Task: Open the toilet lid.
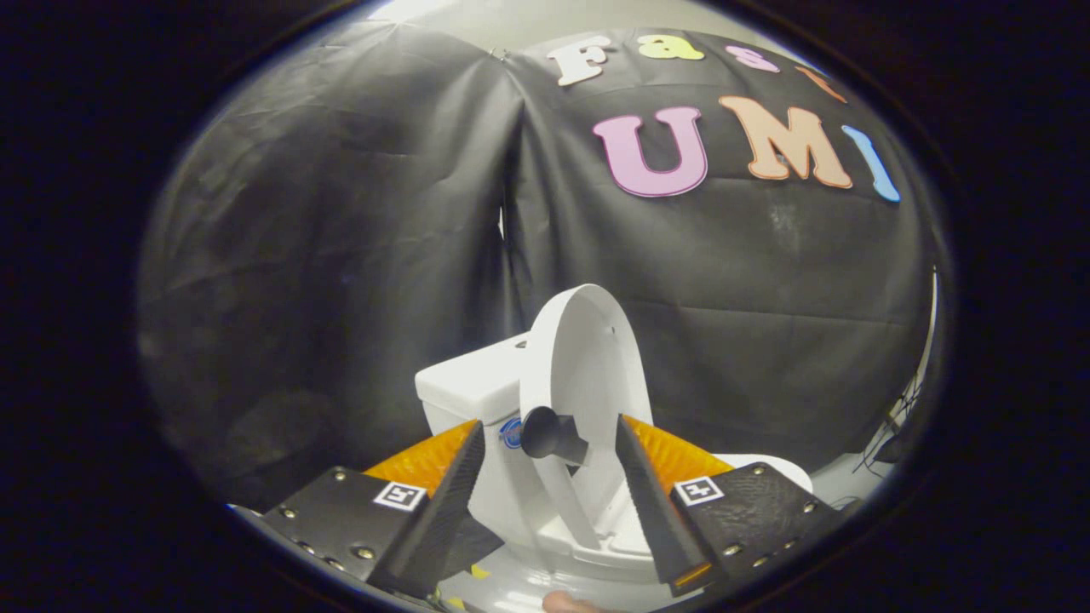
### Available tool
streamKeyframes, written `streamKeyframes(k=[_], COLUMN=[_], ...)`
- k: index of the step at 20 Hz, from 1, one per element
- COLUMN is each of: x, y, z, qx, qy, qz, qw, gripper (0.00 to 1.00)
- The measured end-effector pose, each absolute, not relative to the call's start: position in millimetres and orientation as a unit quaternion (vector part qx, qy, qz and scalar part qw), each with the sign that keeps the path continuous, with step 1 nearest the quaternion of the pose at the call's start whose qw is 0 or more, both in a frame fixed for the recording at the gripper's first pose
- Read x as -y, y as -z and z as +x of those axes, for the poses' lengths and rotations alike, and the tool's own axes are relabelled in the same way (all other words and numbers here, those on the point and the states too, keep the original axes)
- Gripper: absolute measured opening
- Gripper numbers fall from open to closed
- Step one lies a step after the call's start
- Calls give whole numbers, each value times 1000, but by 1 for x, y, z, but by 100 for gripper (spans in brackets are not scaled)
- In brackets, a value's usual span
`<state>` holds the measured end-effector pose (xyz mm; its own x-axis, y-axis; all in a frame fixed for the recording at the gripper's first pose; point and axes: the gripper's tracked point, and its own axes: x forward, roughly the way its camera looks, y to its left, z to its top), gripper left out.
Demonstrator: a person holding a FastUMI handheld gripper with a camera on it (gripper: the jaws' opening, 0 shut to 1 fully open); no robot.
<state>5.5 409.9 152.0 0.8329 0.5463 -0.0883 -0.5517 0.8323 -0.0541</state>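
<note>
A small white toilet (477, 400) stands just ahead of my fingers, its tank to the left. Its white lid (588, 358) is raised, standing nearly upright against the tank. A black knob (549, 434) sticks out from the lid's edge and sits between my fingers, touching neither. My gripper (549, 485) is open, its black ribbed pads (456, 489) spread wide on either side of the knob. The seat and bowl rim (596, 536) lie low between the fingers, partly hidden by the right finger.
Black cloth walls close in behind the toilet. A white floor surface (839, 485) shows to the right with dark cables (890, 434) at its far edge. A fingertip (566, 603) of a person's hand shows below the fingers.
</note>
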Motion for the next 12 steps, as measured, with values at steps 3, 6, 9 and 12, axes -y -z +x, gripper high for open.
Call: streamKeyframes(k=[3,6,9,12], x=[-392,-374,-354,-338], y=[-159,-170,-179,-188], z=[5,3,1,-1], qx=[-27,-17,-11,-3], qy=[-277,-274,-270,-267], qz=[-39,-30,-22,-10], qw=[960,961,963,964], gripper=[93,93,93,93])
